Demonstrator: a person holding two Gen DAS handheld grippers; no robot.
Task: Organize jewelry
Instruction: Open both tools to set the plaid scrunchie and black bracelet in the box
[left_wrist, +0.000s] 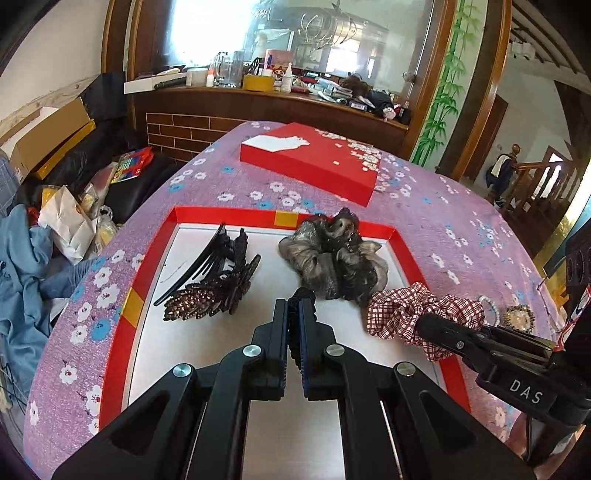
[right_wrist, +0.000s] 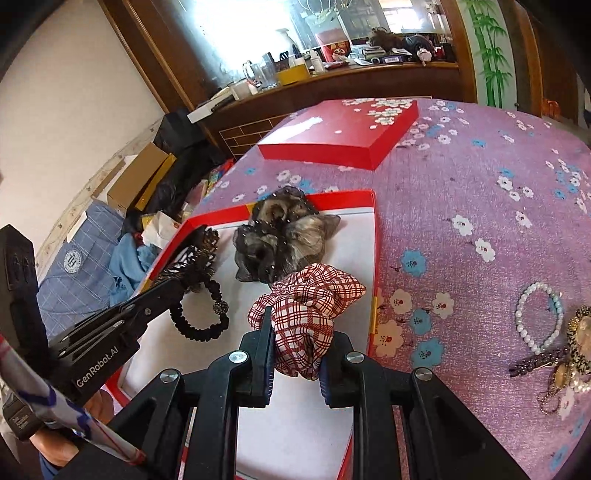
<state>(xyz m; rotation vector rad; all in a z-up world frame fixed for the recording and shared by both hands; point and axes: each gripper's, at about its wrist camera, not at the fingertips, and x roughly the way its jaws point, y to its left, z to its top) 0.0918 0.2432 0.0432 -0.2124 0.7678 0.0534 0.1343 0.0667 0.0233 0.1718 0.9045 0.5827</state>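
Purple flowered tabletop (left_wrist: 424, 221), red shallow box tray (left_wrist: 236, 214) at near edge: left gripper (left_wrist: 294, 306) clamps black beaded hair tie (right_wrist: 201, 314), right gripper (right_wrist: 295, 354) grips red-checked fabric scrunchie (right_wrist: 306, 306), both over tray's near half; next, release inside.

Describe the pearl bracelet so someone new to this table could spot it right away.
Start at the open red box on the purple floral tablecloth. Outside its right edge lies a small jewelry pile. The pearl bracelet sits on that pile's box-facing side: the only loop of round white beads there.
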